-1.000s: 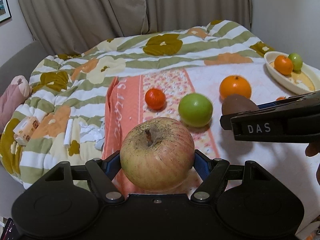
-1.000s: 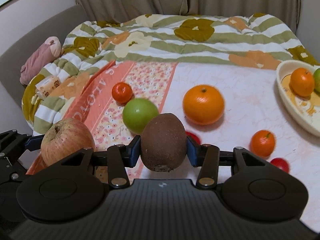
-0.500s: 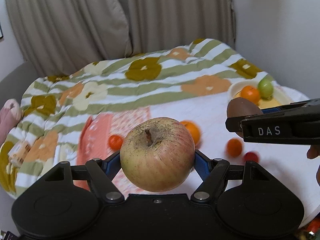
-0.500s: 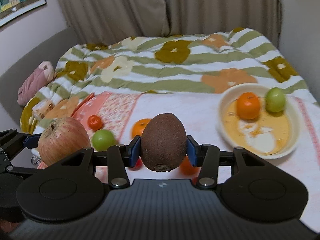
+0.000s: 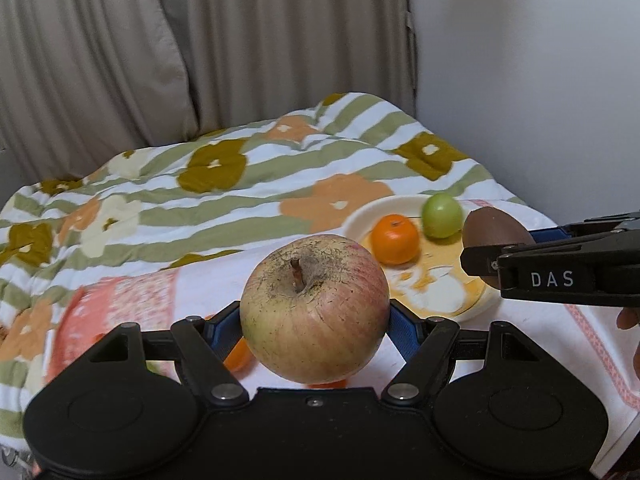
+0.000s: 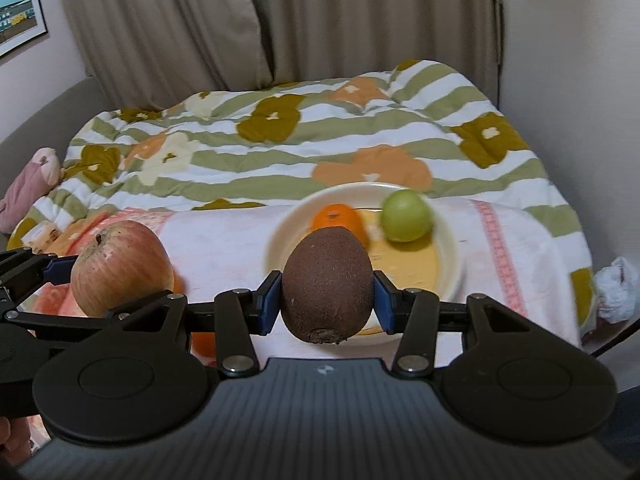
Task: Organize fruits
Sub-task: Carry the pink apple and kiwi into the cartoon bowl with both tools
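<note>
Both tools carry fruit near the plate on the bed.

Left tool (image 5: 316,320) clamps an apple (image 5: 314,312) stem-up between blue pads; right tool (image 6: 326,294) clamps a brown kiwi (image 6: 326,284), held in front of a cream plate (image 6: 448,256). On the plate sit an orange (image 5: 395,239) and a green fruit (image 5: 441,216). Only the left view shows orange fruit (image 5: 238,354) on the pink cloth (image 5: 120,296) beneath the apple; only the right view shows a pink plush (image 6: 28,184) at far left and a framed picture (image 6: 20,4).
</note>
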A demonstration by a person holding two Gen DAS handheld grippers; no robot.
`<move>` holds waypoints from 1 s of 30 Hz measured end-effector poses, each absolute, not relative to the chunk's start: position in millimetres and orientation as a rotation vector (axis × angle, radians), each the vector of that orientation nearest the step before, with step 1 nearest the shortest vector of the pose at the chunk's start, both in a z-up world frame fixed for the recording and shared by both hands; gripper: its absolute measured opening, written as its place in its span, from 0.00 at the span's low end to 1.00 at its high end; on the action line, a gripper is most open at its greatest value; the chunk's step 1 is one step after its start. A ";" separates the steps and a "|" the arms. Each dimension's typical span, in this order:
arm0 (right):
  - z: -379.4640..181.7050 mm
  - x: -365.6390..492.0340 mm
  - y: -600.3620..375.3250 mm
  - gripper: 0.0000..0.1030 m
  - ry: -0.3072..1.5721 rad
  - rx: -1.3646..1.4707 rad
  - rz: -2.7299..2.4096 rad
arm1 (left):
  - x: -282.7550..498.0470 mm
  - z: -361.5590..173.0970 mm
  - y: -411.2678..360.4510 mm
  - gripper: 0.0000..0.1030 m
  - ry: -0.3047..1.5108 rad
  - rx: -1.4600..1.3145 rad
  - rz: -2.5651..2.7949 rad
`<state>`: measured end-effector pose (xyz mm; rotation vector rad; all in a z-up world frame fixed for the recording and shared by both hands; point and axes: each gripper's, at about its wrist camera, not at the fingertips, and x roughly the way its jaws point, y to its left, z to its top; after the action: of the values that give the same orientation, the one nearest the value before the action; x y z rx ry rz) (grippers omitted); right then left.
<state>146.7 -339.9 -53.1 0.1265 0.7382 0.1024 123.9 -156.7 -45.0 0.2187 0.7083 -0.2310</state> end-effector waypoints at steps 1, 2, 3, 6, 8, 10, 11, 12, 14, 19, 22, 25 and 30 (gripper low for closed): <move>-54.3 148.9 -346.6 0.60 0.739 0.124 0.100 | 126.9 -47.4 -164.0 0.76 0.711 0.220 -0.237; -56.0 151.8 -353.3 0.60 0.740 0.121 0.098 | 130.3 -50.1 -170.8 0.76 0.715 0.222 -0.243; -57.9 155.2 -361.4 0.60 0.740 0.119 0.096 | 134.5 -53.5 -178.6 0.76 0.718 0.225 -0.249; -63.7 165.7 -378.9 0.60 0.745 0.120 0.092 | 145.0 -64.1 -197.5 0.76 0.727 0.235 -0.262; -67.5 170.3 -387.7 0.60 0.750 0.123 0.093 | 152.3 -72.3 -209.4 0.76 0.734 0.245 -0.270; -72.1 175.0 -394.2 0.60 0.758 0.125 0.096 | 158.4 -80.4 -220.2 0.76 0.744 0.256 -0.276; -74.3 177.2 -397.2 0.60 0.761 0.125 0.097 | 161.2 -83.9 -224.5 0.76 0.748 0.260 -0.280; -77.3 179.7 -400.4 0.60 0.766 0.127 0.098 | 165.0 -88.6 -229.8 0.76 0.756 0.267 -0.286; -82.5 183.9 -404.8 0.60 0.774 0.132 0.101 | 171.3 -97.1 -238.9 0.76 0.770 0.284 -0.295; -93.3 193.5 -410.9 0.60 0.791 0.127 0.113 | 181.3 -112.5 -256.1 0.76 0.793 0.313 -0.314; -97.2 197.5 -413.7 0.60 0.796 0.129 0.118 | 186.1 -118.6 -264.3 0.76 0.799 0.343 -0.318; -99.9 201.3 -415.7 0.60 0.801 0.132 0.124 | 188.7 -122.6 -269.2 0.76 0.804 0.360 -0.315; -102.3 206.8 -419.5 0.60 0.810 0.129 0.130 | 190.2 -126.2 -273.0 0.76 0.820 0.374 -0.320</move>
<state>206.8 -419.5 -102.3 0.1286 0.8095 0.1303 190.2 -273.0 -126.2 0.3739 0.8204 -0.3197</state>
